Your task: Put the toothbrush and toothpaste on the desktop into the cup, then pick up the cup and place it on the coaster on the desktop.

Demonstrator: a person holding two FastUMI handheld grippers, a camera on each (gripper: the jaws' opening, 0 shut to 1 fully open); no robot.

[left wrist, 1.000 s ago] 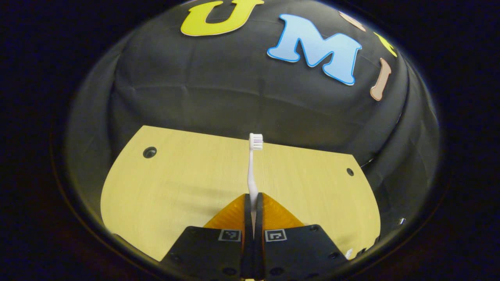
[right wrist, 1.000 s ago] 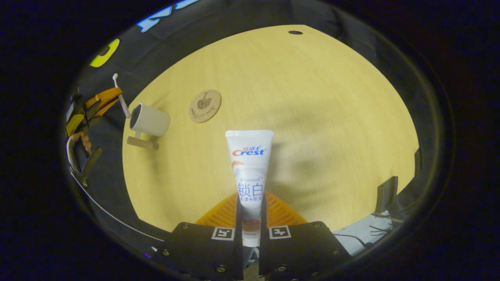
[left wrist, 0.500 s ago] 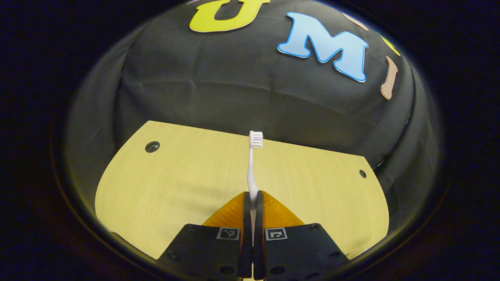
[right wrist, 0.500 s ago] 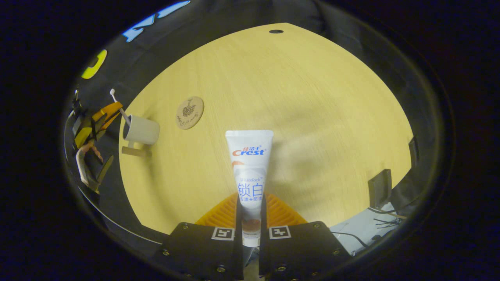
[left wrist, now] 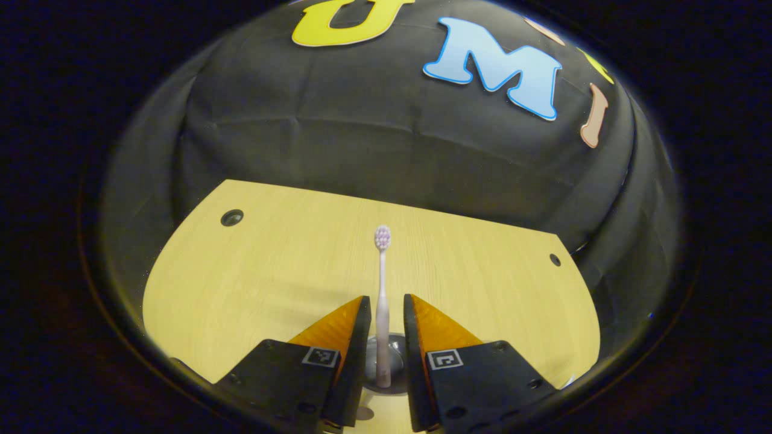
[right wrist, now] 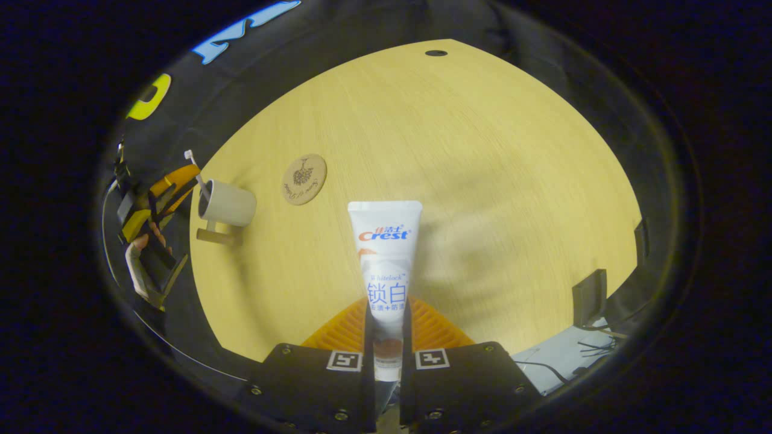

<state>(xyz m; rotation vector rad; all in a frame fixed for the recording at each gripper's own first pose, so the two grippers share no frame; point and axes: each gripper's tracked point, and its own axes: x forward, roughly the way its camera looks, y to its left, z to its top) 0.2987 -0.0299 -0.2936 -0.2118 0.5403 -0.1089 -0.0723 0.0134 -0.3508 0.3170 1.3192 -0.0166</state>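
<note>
Toothbrush (left wrist: 382, 301) now stands loose between the left gripper's (left wrist: 383, 313) parted fingers, its handle end down inside the cup (left wrist: 386, 371) that sits just below the fingertips. Half a second ago those fingers were pinched tight on the handle with the bristle head side-on; they have since spread to a narrow gap clear of the handle on both sides, and the brush has dropped a little and turned so the head faces the camera. That reads as the release: the first item looks delivered, and the left gripper holds nothing.

In the right gripper view the same cup (right wrist: 228, 204) is at the left edge of the wooden desktop (right wrist: 482, 181), on its short stand, with the brush (right wrist: 198, 178) poking out of its mouth and the left gripper (right wrist: 166, 190) just beside it. The round coaster (right wrist: 304, 179) lies near the cup, a little farther right, and apart from it.

Toothpaste tube (right wrist: 385, 259) is still off the desktop, clamped near its cap end between the right gripper's (right wrist: 386, 313) fingers, closed to the tube's width. It goes into the cup next, to my judgement.
</note>
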